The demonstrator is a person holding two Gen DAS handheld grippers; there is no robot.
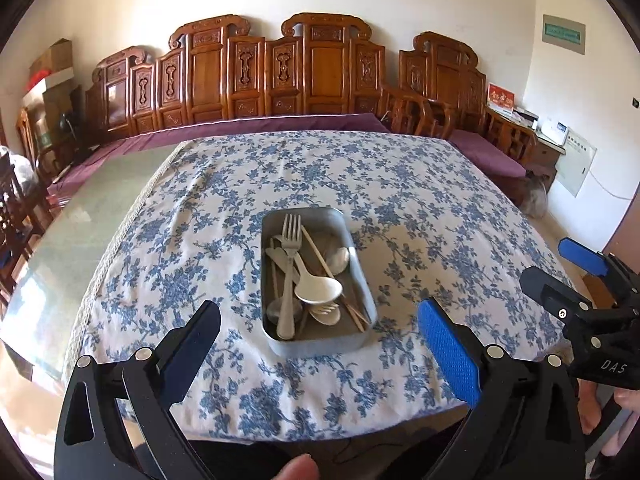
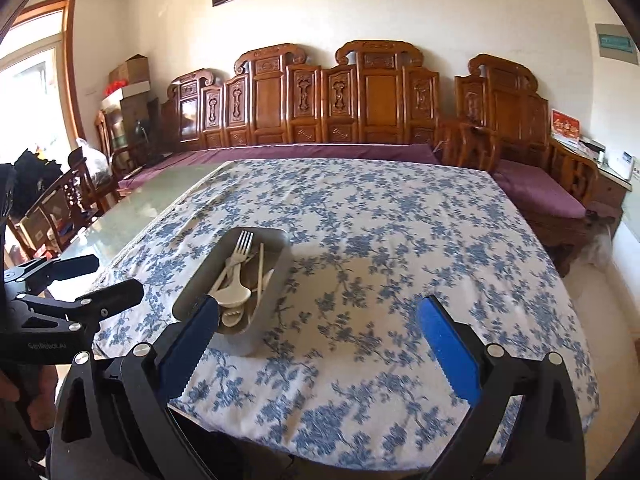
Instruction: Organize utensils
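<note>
With both grippers spread and empty, the metal tray (image 1: 362, 280) sits mid-tablecloth (image 1: 440, 208), utensils piled inside: fork (image 1: 289, 256), white spoon (image 1: 316, 286), chopsticks (image 1: 320, 256). Tray's long axis runs straight away from the left gripper (image 1: 320, 344), dead ahead of it. Right gripper (image 2: 320, 344) has the tray off to its left, so the left looks nearer, though fisheye warps that.

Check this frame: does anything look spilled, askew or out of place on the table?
Nothing spilled. The utensils lie jumbled and crossing in the metal tray, chopsticks diagonal across it. No utensil lies on the tablecloth.
</note>
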